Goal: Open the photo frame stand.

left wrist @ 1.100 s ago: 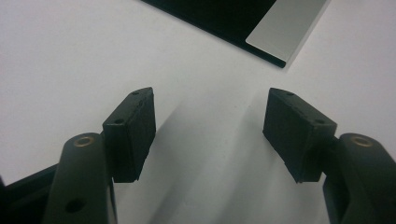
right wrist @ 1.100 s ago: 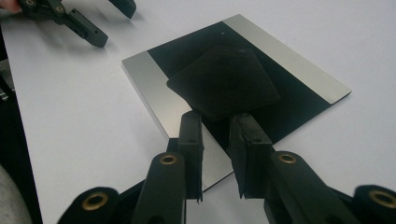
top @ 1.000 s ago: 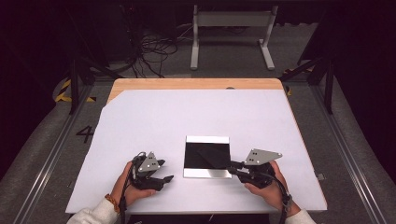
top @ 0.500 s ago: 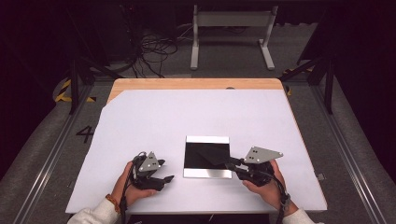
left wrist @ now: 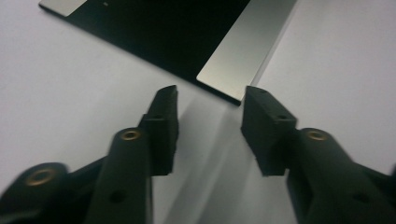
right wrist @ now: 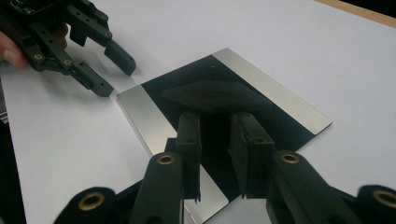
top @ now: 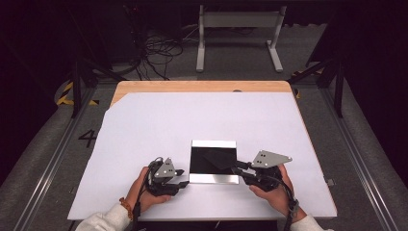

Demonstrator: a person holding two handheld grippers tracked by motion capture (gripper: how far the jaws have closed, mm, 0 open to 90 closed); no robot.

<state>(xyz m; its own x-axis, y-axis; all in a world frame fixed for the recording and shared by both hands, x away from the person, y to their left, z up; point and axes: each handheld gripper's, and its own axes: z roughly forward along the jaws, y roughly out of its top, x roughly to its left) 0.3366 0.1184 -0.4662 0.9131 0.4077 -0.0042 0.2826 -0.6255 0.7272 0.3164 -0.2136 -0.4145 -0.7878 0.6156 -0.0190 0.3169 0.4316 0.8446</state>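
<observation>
The left gripper [top: 179,177] rests open just left of the black sheet [top: 213,161] near the table [top: 144,125] edge; the right gripper [top: 239,170] pinches the sheet's near right corner, folded up and leftward; folding looks barely begun.

Black fingers [left wrist: 164,122], brass screws, white sleeves [top: 103,220]

Glossy black plate [top: 213,161] with brushed-metal edges; matt white sheet [top: 202,125].
</observation>
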